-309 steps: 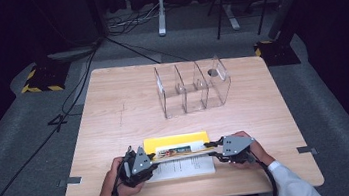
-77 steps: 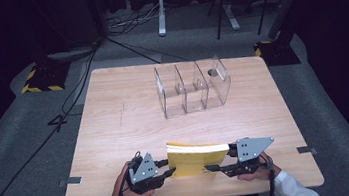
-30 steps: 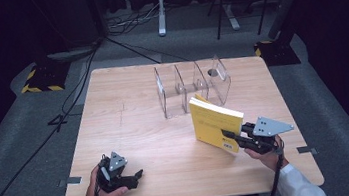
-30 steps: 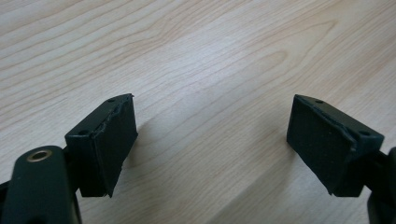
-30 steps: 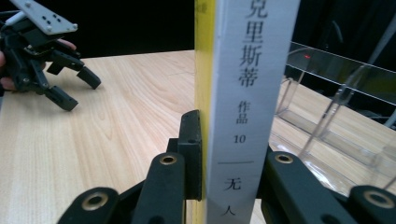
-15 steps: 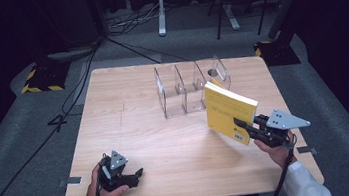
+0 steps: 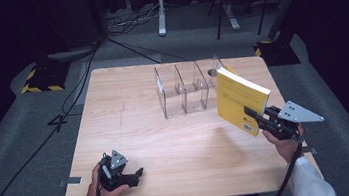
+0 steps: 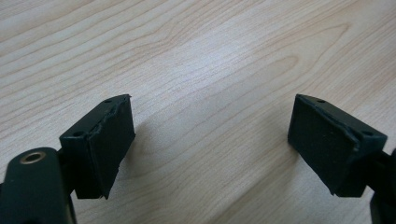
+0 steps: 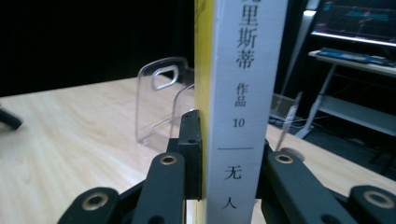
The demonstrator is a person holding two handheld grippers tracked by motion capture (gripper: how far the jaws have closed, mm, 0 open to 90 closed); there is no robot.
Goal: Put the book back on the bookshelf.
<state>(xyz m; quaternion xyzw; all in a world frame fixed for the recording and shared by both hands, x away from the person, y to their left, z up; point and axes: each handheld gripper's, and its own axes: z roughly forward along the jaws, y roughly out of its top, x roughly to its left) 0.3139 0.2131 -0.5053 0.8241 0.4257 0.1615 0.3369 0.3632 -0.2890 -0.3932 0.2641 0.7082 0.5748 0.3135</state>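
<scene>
Book, high view: you hold the yellow paperback [image 7: 239, 99] upright at centre right of the frame, off the wooden table [image 7: 168, 144], just right of the clear acrylic divider rack [image 7: 184, 89].
Handling: stiff enough while shut, light, glossy cover likely slick; keep your grip low at the spine.
Right gripper, high view: right gripper [image 7: 266, 119] clamped on the book's lower edge.
Left gripper, high view: left gripper [image 7: 131, 176] rests at lower left, empty.
Left gripper view: jaws wide apart over bare table [image 8: 196, 56].
Right gripper view: jaws pinch the white spine [image 9: 240, 93] between them; rack [image 9: 161, 95] behind, upper centre.
</scene>
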